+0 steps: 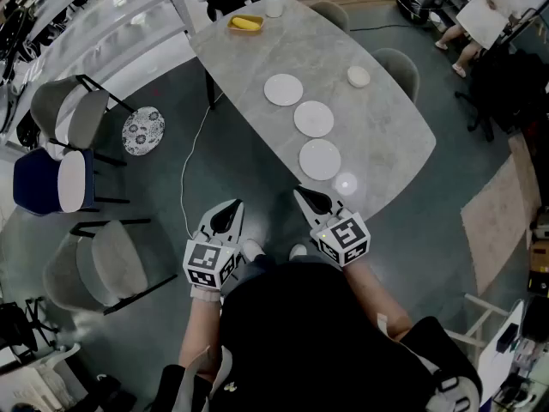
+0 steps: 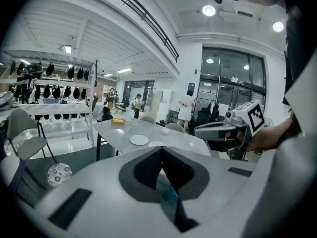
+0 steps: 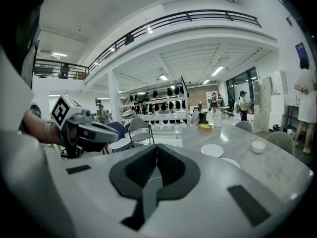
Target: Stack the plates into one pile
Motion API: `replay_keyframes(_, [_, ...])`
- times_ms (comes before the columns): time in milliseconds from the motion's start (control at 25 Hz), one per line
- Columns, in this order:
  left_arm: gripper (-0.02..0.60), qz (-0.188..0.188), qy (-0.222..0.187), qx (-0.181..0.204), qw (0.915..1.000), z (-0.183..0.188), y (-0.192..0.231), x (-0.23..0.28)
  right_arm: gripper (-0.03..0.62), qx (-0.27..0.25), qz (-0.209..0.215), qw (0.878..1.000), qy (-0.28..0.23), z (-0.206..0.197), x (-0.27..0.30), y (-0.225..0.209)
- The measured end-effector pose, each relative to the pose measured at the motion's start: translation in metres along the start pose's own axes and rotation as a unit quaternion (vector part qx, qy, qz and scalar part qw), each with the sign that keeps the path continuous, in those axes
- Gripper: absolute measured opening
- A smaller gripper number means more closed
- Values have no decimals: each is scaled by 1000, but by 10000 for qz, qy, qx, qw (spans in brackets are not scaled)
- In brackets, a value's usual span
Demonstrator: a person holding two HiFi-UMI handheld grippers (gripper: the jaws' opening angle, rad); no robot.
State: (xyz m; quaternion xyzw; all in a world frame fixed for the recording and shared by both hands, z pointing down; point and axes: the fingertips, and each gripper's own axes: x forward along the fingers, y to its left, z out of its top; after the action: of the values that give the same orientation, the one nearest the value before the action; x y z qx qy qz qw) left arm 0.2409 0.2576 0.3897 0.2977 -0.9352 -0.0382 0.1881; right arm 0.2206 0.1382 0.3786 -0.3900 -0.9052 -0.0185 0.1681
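A gray desk (image 1: 386, 144) holds three plates (image 1: 314, 118) in a row. Chairs (image 1: 73, 118) stand nearby. The left hand-held gripper (image 1: 232, 206) and right hand-held gripper (image 1: 300, 192) are pressed together, empty.

Gear in black and white
Short-sleeved black top; white plastic left claw (image 1: 230, 211) and right claw (image 1: 305, 197), black-padded — each with a black-and-white marker cube.

Right gripper (image 3: 156, 150) with fingers (image 3: 141, 168) together, empty; beyond, grey table (image 3: 277, 168) with white plates (image 3: 212, 150), bowl (image 3: 257, 146)
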Motion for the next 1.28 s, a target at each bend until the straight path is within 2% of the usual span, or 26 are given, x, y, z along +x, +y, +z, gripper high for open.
replay_keyframes(360, [6,-227,-20,33,9997,1,46,-12,17,-42,-178,9997,138,5,46,20])
replay_keyframes(600, [6,-338,64,-153,9993,-3,81,-9,18,204,-531,9984,53,12,65,10])
replay_keyframes(760, [6,-323,141,-281,9990,-5,98,1,18,383,-817,9959,109,4,71,-10])
replay_keyframes(920, [6,-411,301,-213,9985,-4,110,24,18,703,-1025,9922,89,-2,82,-38])
replay_keyframes(1080, [6,-501,464,-135,9976,0,120,63,18,882,-1133,9896,67,-7,98,-73])
replay_keyframes(1280, [6,-795,715,44,9943,18,130,123,18,1107,-1334,9849,41,-5,116,-121])
